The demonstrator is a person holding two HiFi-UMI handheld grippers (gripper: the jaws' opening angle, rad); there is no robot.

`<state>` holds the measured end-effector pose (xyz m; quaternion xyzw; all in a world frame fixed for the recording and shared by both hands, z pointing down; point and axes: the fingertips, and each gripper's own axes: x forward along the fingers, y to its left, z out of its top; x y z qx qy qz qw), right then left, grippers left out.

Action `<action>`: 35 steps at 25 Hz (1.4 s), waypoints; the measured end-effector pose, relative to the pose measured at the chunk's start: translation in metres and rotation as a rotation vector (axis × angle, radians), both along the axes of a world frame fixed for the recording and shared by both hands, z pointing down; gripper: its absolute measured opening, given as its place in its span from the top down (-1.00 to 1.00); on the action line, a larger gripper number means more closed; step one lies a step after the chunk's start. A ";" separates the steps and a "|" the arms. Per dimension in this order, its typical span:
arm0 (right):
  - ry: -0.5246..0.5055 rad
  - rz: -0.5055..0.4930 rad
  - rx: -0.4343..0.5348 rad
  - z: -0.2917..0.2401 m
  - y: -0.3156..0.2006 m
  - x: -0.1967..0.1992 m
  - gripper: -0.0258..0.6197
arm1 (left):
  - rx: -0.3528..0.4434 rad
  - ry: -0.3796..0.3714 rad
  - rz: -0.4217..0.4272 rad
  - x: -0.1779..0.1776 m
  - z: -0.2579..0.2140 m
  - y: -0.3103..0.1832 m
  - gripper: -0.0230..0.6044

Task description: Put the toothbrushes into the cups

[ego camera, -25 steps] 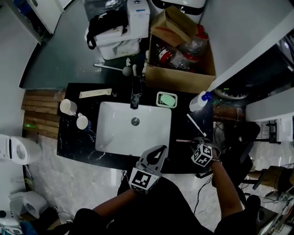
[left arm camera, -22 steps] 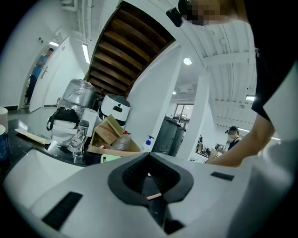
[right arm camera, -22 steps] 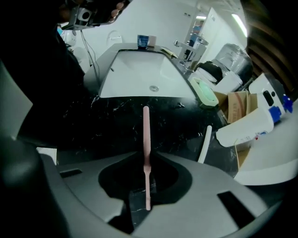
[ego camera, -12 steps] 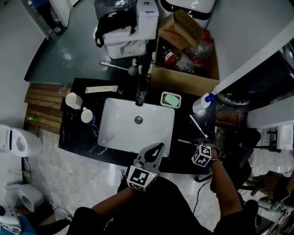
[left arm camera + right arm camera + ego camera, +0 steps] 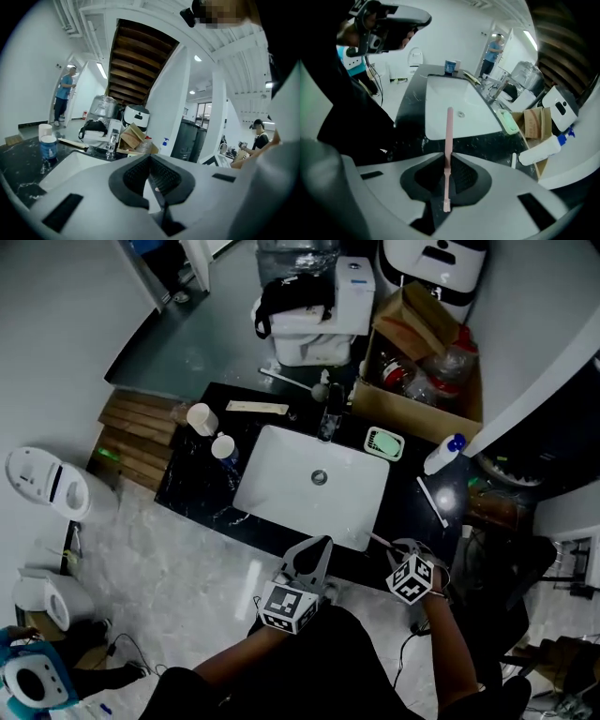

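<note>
Pink toothbrush is pinched by its handle in your right gripper, poking out toward the sink. The cups sit well apart from it, at the counter's far left. Hold the pinch firm, carry it across the basin, tip it upright over a cup; which end leads is hard to tell. Left gripper has its jaws pressed together, empty. A white toothbrush lies on the counter to the right.

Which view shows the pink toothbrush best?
The right gripper view: the pink toothbrush stands full length, clamped in the right tool. The head view shows only a thin sliver beside that tool; the left gripper view doesn't show it.
</note>
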<state>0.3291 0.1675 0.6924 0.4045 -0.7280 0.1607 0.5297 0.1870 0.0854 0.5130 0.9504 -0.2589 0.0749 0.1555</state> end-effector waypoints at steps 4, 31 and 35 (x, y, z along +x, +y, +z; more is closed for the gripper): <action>-0.068 -0.022 0.034 -0.020 0.003 -0.043 0.74 | -0.016 -0.026 -0.085 -0.031 0.005 0.012 0.88; -0.289 0.066 0.072 -0.075 -0.084 -0.280 0.74 | -0.029 0.056 -0.385 -0.257 0.004 -0.025 0.88; -0.323 0.104 0.111 -0.087 -0.112 -0.340 0.74 | -0.006 0.072 -0.393 -0.313 -0.003 -0.048 0.88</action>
